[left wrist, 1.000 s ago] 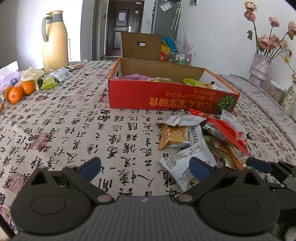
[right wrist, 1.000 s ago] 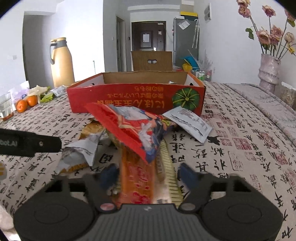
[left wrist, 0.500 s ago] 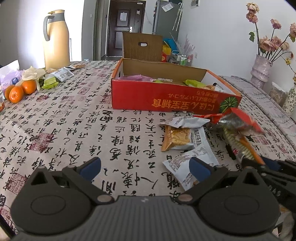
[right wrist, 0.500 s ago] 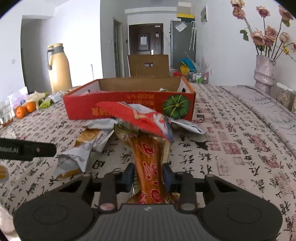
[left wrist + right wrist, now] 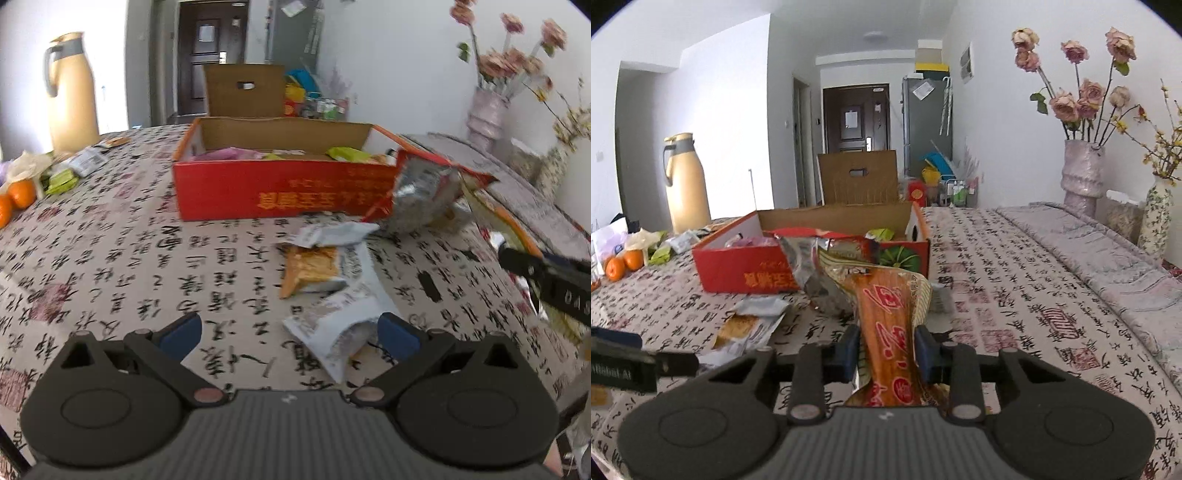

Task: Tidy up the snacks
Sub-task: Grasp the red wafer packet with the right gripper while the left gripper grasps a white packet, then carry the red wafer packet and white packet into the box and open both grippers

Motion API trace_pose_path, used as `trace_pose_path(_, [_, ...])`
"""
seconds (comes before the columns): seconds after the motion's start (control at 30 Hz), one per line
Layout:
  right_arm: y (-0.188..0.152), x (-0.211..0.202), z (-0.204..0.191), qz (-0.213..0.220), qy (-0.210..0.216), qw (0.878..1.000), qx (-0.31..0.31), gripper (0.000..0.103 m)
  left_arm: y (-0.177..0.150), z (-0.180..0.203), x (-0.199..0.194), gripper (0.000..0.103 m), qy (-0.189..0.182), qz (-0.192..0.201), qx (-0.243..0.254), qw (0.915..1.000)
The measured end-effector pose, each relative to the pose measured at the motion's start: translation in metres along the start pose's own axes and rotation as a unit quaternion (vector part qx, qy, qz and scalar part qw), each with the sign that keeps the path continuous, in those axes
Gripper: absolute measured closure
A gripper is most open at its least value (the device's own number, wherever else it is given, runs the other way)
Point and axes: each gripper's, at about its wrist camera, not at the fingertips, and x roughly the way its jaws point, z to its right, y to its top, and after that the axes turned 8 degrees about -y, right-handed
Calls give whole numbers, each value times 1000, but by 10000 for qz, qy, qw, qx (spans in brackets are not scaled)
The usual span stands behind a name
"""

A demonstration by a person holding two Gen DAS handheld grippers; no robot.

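Two claws appear in the views. The right claw [image 5: 886, 350] is closed on an orange snack packet [image 5: 890, 317], its blue pads pressing both sides; the packet's lower end is cut off behind the claw body. A crumpled red-and-silver wrapper [image 5: 812, 258] hangs off the far end of the packet, and whether it is also clamped cannot be told. Beyond that claw sits the red cardboard box [image 5: 746, 273], whose contents are partly hidden by the wrapper. The left claw [image 5: 290, 332] stands wide open and holds nothing. A white snack pouch [image 5: 343, 321] lies on the tabletop [image 5: 110, 258] between its fingers, nearer the right finger, apart from the pads. Just ahead lies a yellow-orange snack packet [image 5: 314, 266]. Motion blur softens the left wrist view, so the printing on the pouches is unreadable. To the right of the left claw, the right claw's finger enters partly cut off.
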Motion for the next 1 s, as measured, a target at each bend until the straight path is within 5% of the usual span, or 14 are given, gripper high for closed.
trace_pose_path(0.47, [0, -12, 27, 280, -23, 9992, 277, 72, 8, 28, 32, 1, 58, -249, 485, 9985])
trace_pose_path(0.53, [-1, -12, 33, 303, 18, 9990, 314, 72, 7, 29, 34, 11, 67, -280, 480, 9984])
trace_pose_path(0.6, [-4, -13, 36, 309, 34, 9990, 332, 72, 7, 28, 35, 40, -2, -344, 423, 9985])
trace_pose_path(0.67, [-5, -13, 37, 304, 46, 9989, 357, 72, 6, 25, 37, 55, -57, -395, 334, 9986])
trace_pose_path(1.0, [-4, -25, 45, 501, 67, 9978, 420, 72, 10, 16, 15, 61, -27, -60, 271, 9996])
